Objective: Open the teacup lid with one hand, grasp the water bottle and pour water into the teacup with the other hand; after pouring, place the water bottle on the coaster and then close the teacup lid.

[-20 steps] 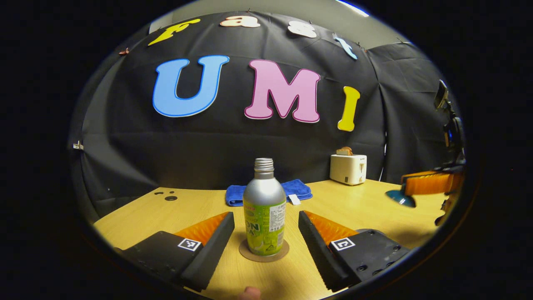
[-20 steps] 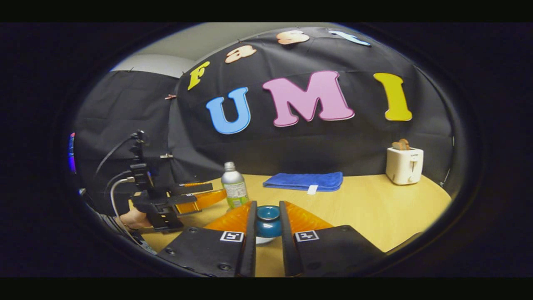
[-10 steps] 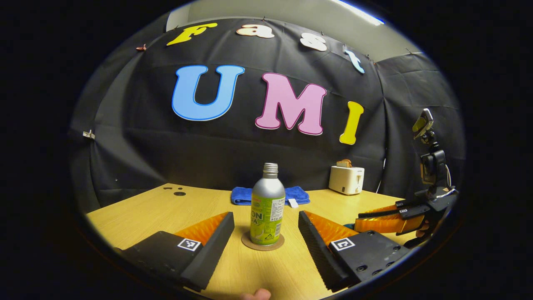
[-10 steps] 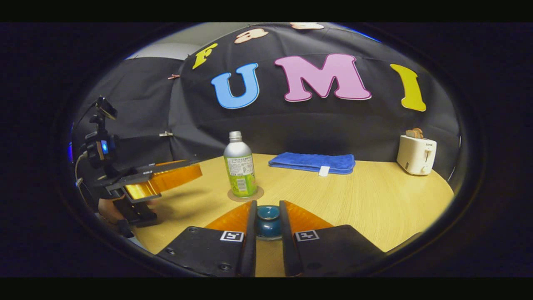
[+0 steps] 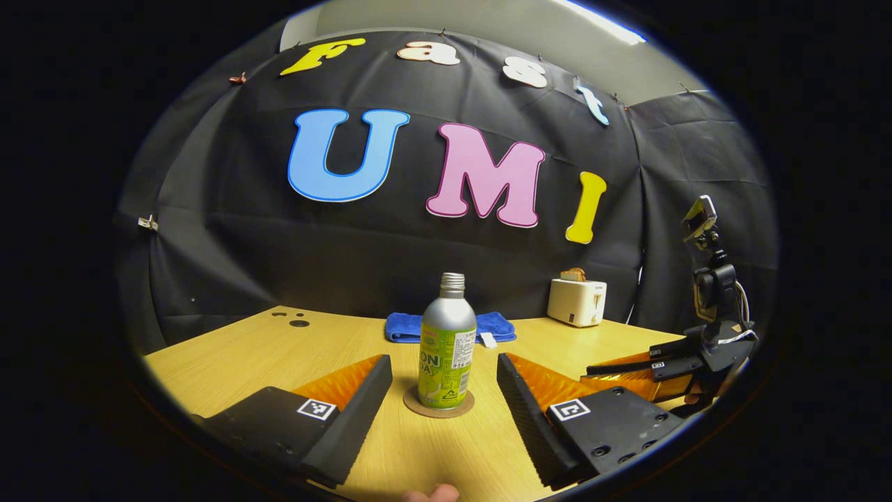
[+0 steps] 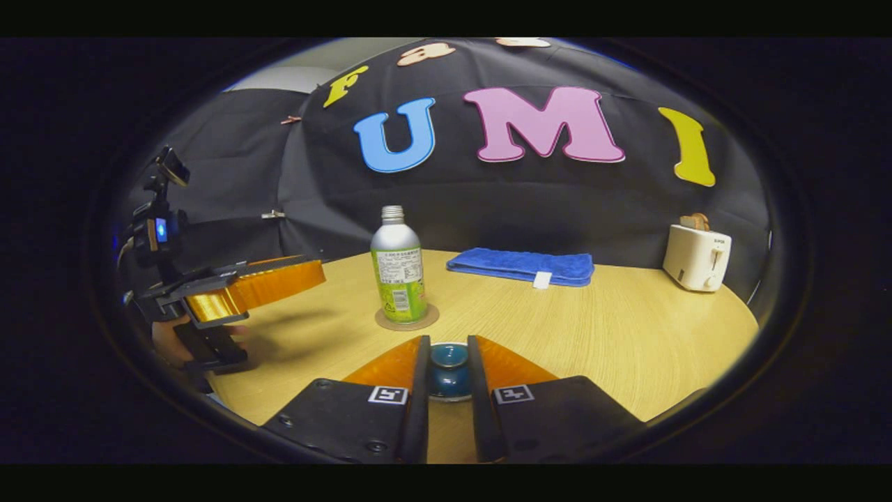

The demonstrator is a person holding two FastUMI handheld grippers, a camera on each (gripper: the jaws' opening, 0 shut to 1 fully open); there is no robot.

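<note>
In the left gripper view, the wooden bench is seen running from its left edge toward the black cloth wall at the far side, with a few small dark holes near the far left corner. Bare bench top lies on the left of the water bottle, which stands upright on the round coaster near the middle. The left gripper is held low over the near part of the bench, its fingers spread wide on either side of the bottle and apart from it, with nothing gripped. A folded blue towel lies behind the bottle at the far edge, and a white toaster stands farther right against the wall. At the right rim the right gripper is seen from the side, close above the bench.

In the right gripper view, the left gripper is seen at the left, held by a hand above the near left edge, with open bench between it and the water bottle on its coaster. The right gripper is closed narrowly, both fingers pressed on the blue knob of the teacup lid, which sits low between them just above the bench; the cup below is hidden. A broad stretch of open bench extends rightward to the towel and the toaster near the far right edge.
</note>
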